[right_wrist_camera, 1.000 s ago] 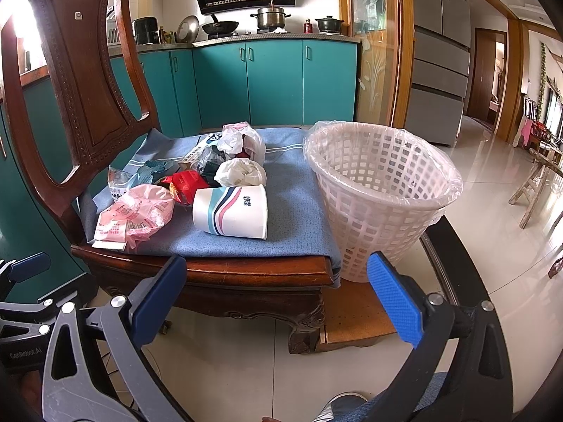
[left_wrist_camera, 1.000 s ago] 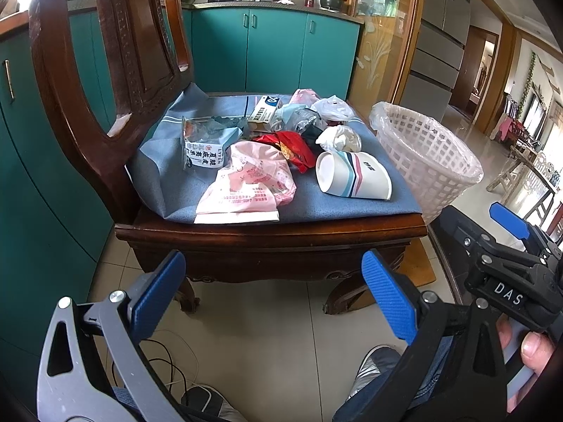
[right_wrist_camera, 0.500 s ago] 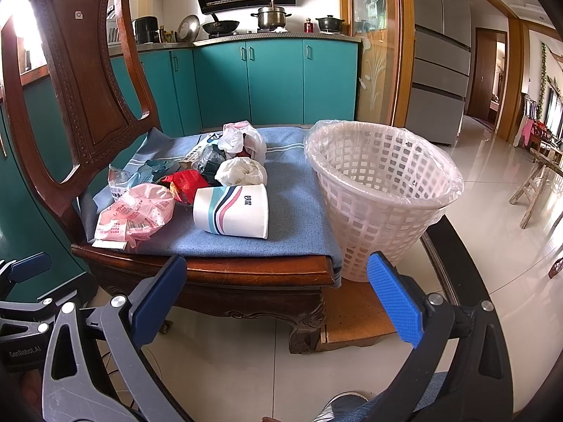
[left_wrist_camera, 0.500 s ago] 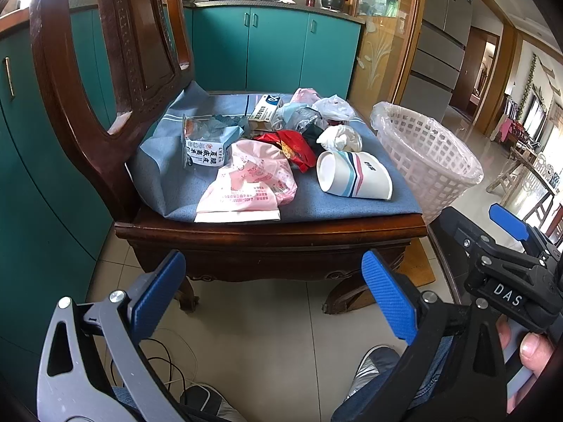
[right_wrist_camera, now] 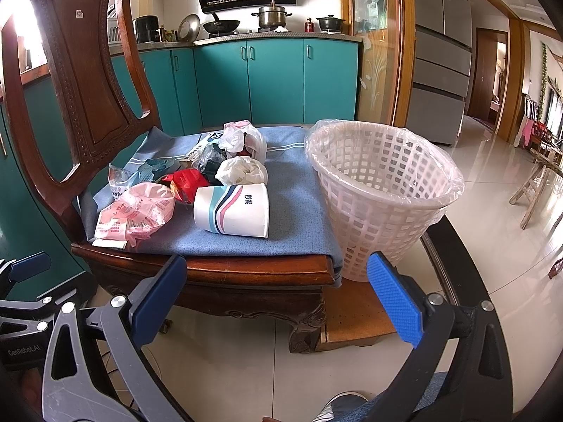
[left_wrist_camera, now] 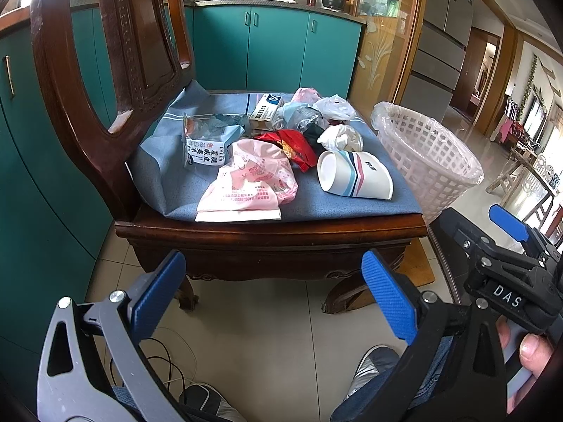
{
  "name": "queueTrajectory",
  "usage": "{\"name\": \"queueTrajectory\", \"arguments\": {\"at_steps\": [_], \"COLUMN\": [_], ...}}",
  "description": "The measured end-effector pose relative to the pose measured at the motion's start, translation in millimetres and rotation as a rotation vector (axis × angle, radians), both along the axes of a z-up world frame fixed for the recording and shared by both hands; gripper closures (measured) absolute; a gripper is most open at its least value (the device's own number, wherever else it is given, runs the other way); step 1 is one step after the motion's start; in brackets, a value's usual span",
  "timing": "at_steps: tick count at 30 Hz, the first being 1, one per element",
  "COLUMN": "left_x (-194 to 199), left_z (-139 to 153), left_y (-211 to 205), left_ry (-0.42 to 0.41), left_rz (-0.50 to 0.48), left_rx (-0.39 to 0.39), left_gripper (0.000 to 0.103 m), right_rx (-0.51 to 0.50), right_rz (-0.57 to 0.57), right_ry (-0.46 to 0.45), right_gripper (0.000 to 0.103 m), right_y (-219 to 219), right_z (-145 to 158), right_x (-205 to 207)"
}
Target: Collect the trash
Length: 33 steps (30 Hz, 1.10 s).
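Trash lies on the blue cloth [left_wrist_camera: 169, 179] of a wooden chair seat: a pink plastic bag [left_wrist_camera: 251, 183] [right_wrist_camera: 137, 211], a striped paper cup [left_wrist_camera: 355, 176] [right_wrist_camera: 234, 211] on its side, a red wrapper [left_wrist_camera: 293, 144] [right_wrist_camera: 186, 179], a crumpled white tissue [left_wrist_camera: 343, 137] [right_wrist_camera: 242, 172], a blue-white packet [left_wrist_camera: 207, 140] and a small carton [left_wrist_camera: 265, 110]. A white lattice bin [left_wrist_camera: 427, 154] [right_wrist_camera: 383, 190] with a clear liner stands right of the seat. My left gripper [left_wrist_camera: 272, 295] and right gripper [right_wrist_camera: 276, 299] are both open and empty, in front of the seat edge and below it.
The carved chair back [right_wrist_camera: 77, 81] rises at the left. Teal cabinets [right_wrist_camera: 274, 81] stand behind, with pots on the counter. A wooden board [right_wrist_camera: 355, 320] lies under the bin. The person's shoes [left_wrist_camera: 369, 362] and cables [left_wrist_camera: 165, 358] are on the tiled floor.
Both views have barely shifted; the grippers stay open and the trash has not moved.
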<state>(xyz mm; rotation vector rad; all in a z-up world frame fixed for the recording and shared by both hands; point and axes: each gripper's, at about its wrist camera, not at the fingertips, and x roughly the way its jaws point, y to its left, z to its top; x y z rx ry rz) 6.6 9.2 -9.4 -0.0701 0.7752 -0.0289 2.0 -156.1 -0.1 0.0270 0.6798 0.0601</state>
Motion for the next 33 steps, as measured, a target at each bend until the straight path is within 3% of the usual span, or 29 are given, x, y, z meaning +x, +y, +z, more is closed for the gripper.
{"name": "queueTrajectory", "arguments": {"at_steps": [12, 19, 27, 33], "left_x": [3.0, 48.3, 138.0, 192.0], "left_z": [7.2, 24.5, 12.5, -15.5], "left_y": [17.1, 44.0, 58.1, 70.4], "left_ry": [-0.031, -0.076, 0.026, 0.155], "left_rz": [0.056, 0.12, 0.146, 0.174], "left_rx": [-0.028, -0.011, 0.039, 0.04], "left_gripper": [0.003, 0.003, 0.003, 0.004], "right_rx": [0.013, 0.029, 0.051, 0.059], "right_rz": [0.008, 0.023, 0.039, 0.038], "right_ry": [0.004, 0.018, 0.044, 0.061], "right_gripper": [0.003, 0.003, 0.003, 0.003], "right_y": [4.0, 1.3, 1.0, -0.1], "right_z": [-1.2, -2.0, -6.7, -11.2], "right_x": [-2.1, 2.9, 10.2, 16.8]}}
